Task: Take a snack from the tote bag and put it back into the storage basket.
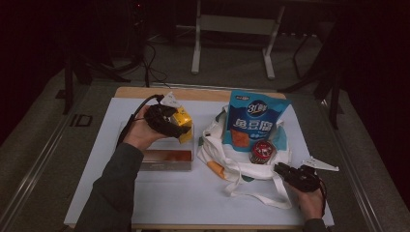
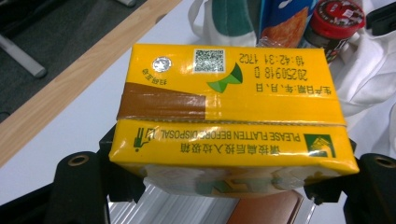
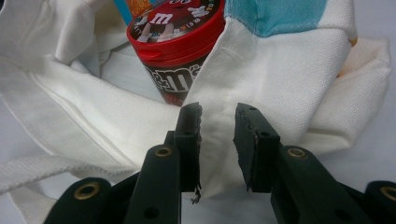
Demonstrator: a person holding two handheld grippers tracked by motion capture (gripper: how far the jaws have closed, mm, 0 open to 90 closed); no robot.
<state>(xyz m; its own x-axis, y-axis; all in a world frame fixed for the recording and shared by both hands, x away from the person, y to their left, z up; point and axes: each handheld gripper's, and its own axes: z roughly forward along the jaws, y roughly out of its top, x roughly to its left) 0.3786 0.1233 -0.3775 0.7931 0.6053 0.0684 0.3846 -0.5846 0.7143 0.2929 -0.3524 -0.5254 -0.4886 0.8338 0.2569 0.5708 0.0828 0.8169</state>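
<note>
Your white tote bag (image 1: 241,164) lies open on the table (image 1: 169,193) with a blue snack pouch (image 1: 255,121) and a red-lidded candy tube (image 1: 262,151) already poking out of its mouth, crowding the opening; a clear box (image 1: 167,159) sits just below your left hand (image 1: 140,135). Your left gripper (image 1: 167,121) is clamped on the yellow drink carton (image 2: 229,116), held above the table left of the bag. Your right gripper (image 3: 218,126), low by the near edge, pinches the bag's rim cloth between its jaws
</note>
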